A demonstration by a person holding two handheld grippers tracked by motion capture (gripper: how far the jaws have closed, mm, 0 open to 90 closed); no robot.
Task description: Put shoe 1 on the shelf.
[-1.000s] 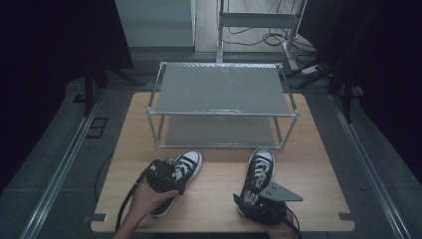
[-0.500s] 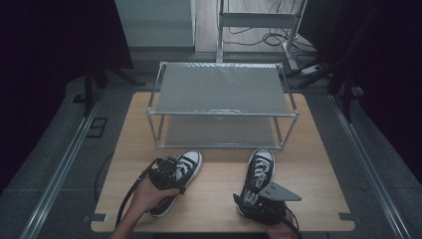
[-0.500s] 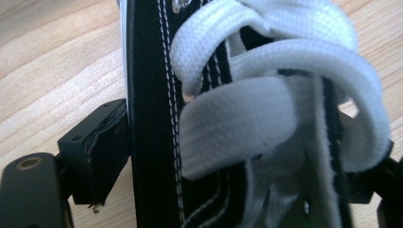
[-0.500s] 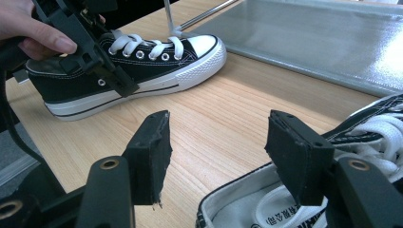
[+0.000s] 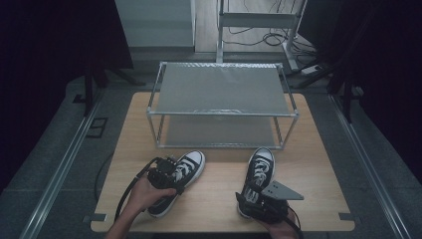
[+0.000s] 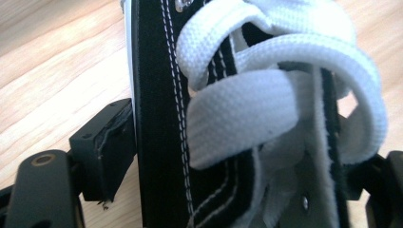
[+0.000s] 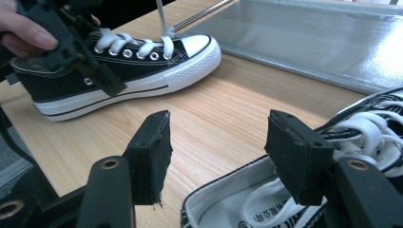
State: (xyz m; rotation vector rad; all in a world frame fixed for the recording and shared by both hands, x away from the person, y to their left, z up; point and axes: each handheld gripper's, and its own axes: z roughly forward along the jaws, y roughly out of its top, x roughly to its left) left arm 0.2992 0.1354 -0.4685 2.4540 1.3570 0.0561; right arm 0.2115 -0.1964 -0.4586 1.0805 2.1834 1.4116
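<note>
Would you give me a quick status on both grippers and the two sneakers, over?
Left gripper clamped across left sneaker. Right gripper open above right sneaker, nothing held. Shelf rack behind, path unobstructed.

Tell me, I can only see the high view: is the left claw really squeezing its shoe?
Observer: Yes. In the left gripper view the left claw has a pad pressed against the black side of the left shoe, with the white laces between the jaws.
Operator: Is the right claw grabbing too?
Observer: No. The right gripper view shows the right claw open, with the heel opening of the right shoe just below the gap and no pad squeezing it.
</note>
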